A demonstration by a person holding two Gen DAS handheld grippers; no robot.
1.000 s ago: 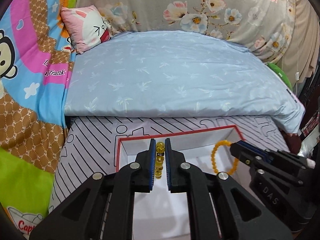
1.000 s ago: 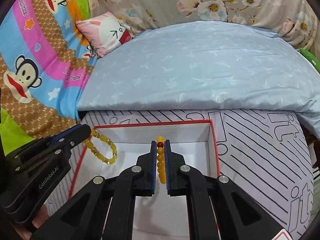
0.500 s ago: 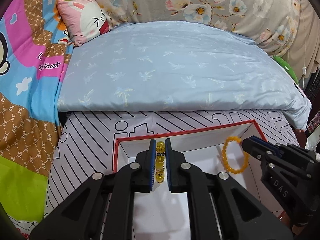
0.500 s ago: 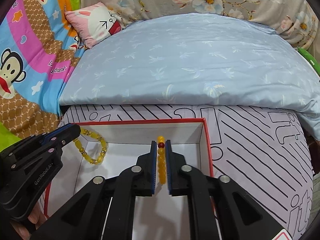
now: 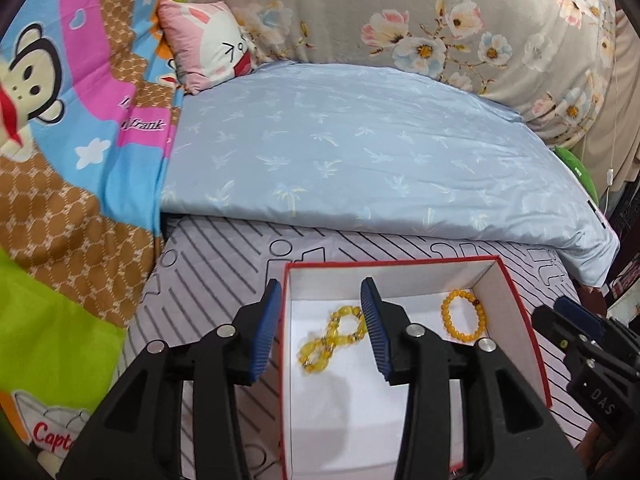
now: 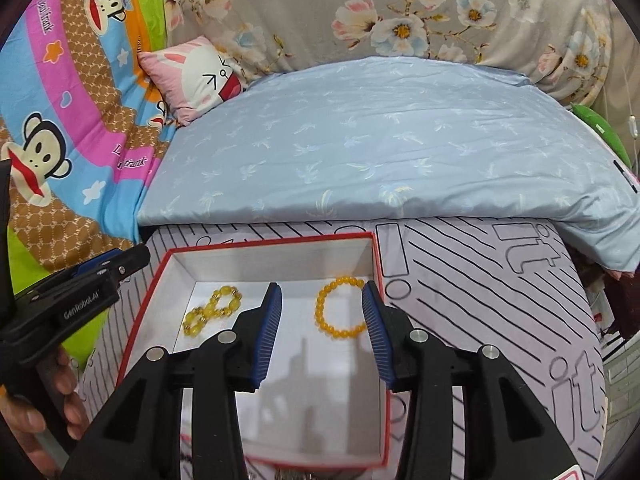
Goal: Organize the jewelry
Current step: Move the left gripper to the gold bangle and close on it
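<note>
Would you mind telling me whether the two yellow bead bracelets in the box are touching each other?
Apart. The right wrist view shows bare white box floor between the twisted bracelet and the round bracelet.

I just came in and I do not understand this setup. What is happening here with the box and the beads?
A person is sorting jewelry on a bed with a hand-held gripper in each hand. Two yellow bead bracelets lie on the floor of the box: a twisted bracelet on its left side and a round bracelet on its right side. The left gripper and the right gripper are both opening, and neither grips anything.
</note>
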